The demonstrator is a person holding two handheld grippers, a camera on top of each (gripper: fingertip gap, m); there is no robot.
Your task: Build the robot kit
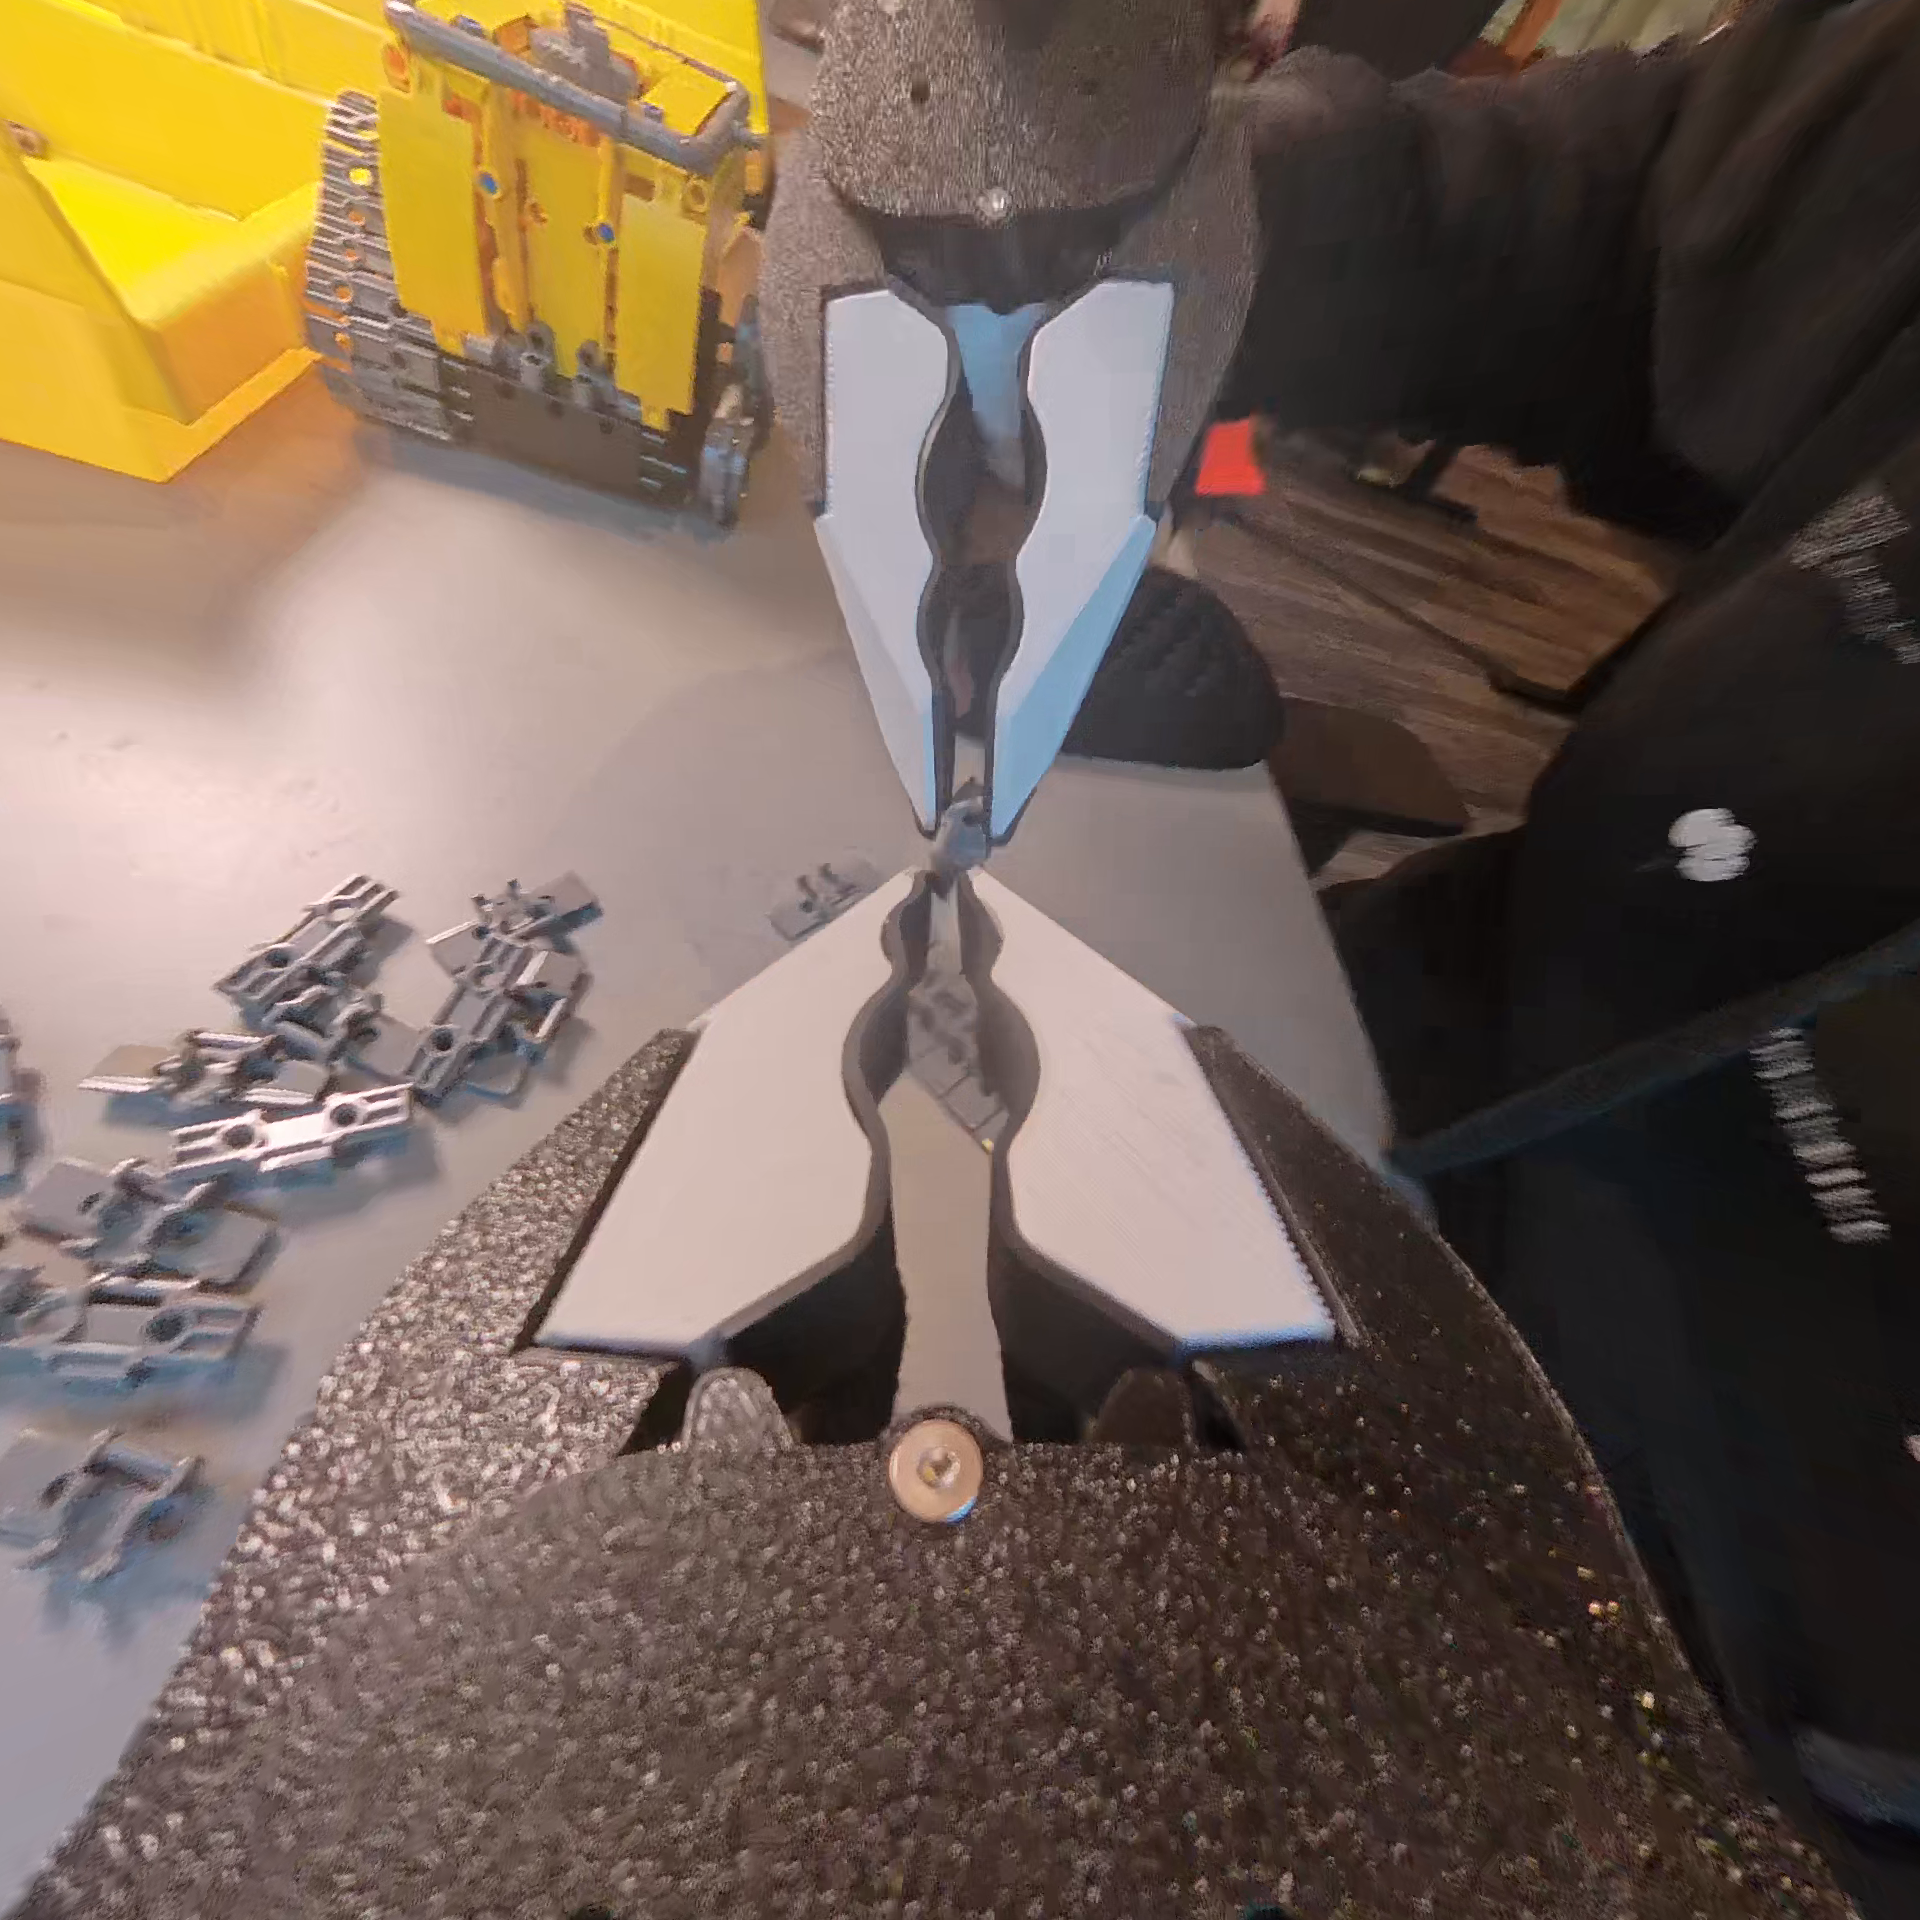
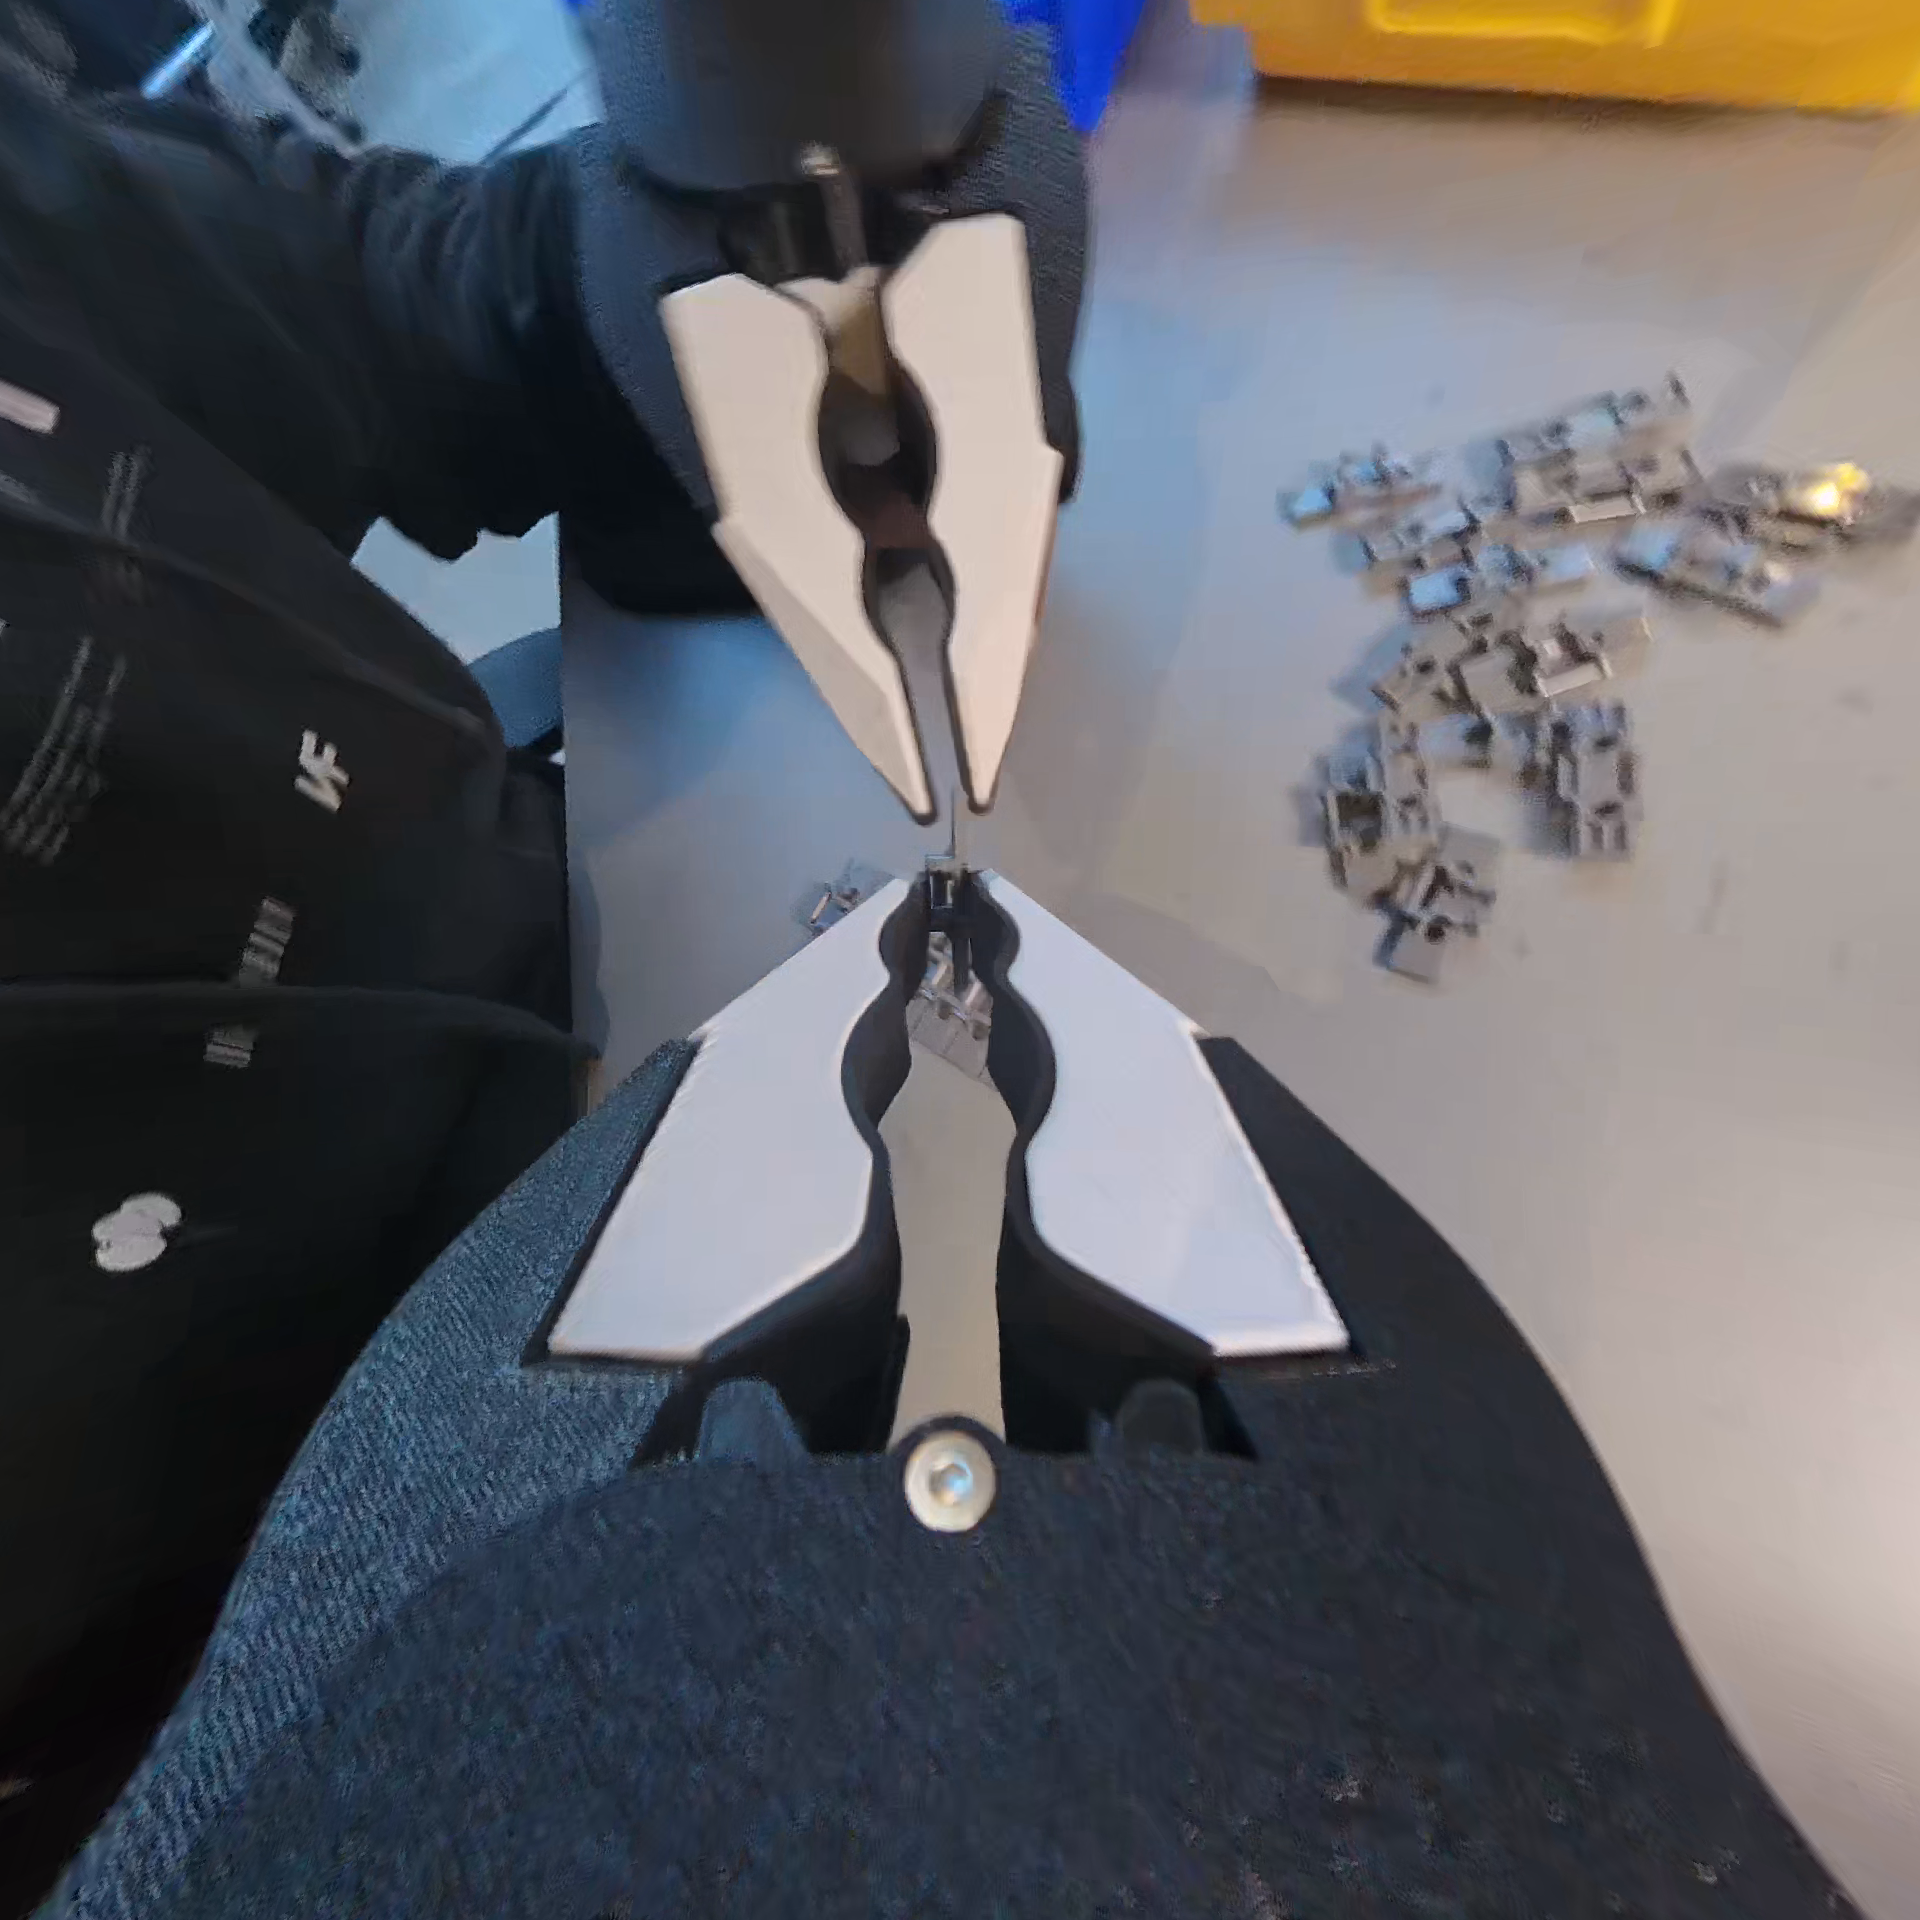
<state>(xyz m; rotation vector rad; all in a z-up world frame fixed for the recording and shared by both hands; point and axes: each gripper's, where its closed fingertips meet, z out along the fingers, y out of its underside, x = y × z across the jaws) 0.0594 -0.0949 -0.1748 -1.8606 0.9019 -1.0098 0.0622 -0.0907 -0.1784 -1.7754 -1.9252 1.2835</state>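
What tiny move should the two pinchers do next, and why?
Probably ease the left gripper and right gripper straight toward each other. Each pinches a small grey plastic track link, tip to tip above the grey table, seemingly not fully joined.

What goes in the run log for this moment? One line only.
left gripper: shut on small grey plastic track link | right gripper: shut on same link | tips facing | loose links on grey table

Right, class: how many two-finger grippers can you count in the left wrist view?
2. The left gripper rises from the bottom edge; the right gripper reaches down from the top. Their tips meet mid-frame over the grey table, each shut on a small grey link.
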